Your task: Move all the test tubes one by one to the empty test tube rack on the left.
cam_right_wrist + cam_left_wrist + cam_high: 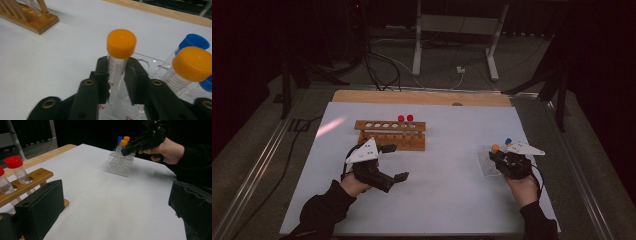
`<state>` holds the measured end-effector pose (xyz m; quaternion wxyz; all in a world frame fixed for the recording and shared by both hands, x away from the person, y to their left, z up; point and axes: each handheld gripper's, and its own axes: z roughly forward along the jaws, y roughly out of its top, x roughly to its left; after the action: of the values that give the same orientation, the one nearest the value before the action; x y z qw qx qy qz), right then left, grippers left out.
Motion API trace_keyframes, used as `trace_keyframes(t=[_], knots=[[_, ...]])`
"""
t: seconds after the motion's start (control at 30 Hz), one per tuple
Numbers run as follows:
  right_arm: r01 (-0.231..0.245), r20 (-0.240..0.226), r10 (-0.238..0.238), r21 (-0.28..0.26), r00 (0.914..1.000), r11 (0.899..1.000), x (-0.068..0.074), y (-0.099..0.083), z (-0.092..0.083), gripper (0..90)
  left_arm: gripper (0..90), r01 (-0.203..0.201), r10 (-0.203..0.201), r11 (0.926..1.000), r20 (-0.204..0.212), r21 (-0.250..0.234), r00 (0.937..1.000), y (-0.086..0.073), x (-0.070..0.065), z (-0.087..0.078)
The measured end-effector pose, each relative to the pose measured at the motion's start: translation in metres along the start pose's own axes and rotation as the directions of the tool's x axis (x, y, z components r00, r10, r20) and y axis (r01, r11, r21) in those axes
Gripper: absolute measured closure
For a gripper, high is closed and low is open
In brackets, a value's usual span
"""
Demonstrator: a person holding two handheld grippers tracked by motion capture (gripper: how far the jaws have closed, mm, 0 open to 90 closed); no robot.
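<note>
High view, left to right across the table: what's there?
Left gripper, jaws open → wooden tube rack holding two red-capped tubes → clear plastic rack → right gripper, shut on orange-capped clear tube.

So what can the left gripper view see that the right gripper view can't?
Left gripper view alone: the red-capped tubes in the wooden rack, the person's hand holding the right hand-held gripper, and the left hand-held gripper with its jaws wide apart. Right gripper view alone: a close look at the jaws closed on an orange-capped tube, with red letters on the clear rack. Both share: the white sheet, wooden rack, orange and blue caps, and the clear rack.
</note>
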<state>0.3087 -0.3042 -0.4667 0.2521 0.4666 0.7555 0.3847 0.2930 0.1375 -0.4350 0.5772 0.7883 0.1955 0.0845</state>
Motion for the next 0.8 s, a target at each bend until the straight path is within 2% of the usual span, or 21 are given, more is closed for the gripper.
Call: trace_keyframes(t=[0.2,0.43,0.7,0.8], knots=[[0.004,-0.002,-0.004,-0.012,1.0000,1.000,0.001,0.004,-0.004,74.5,1.2,0.002,-0.003,1.0000,0.003,0.003,1.0000,-0.001,0.000,0.000],[0.026,0.004,-0.026,-0.062,0.9997,0.998,0.002,0.016,-0.017,74.6,1.2,0.010,-0.010,0.9999,0.006,-0.003,0.9999,0.000,0.000,0.000],[0.078,0.027,-0.075,-0.159,0.9968,0.984,0.010,0.037,-0.047,74.6,1.2,0.006,-0.006,1.0000,0.012,0.000,0.9999,0.002,0.000,-0.001],[0.093,0.017,-0.091,-0.187,0.9957,0.978,0.016,0.042,-0.055,74.7,1.2,-0.002,0.002,1.0000,0.015,-0.002,0.9999,0.004,-0.003,-0.001]])
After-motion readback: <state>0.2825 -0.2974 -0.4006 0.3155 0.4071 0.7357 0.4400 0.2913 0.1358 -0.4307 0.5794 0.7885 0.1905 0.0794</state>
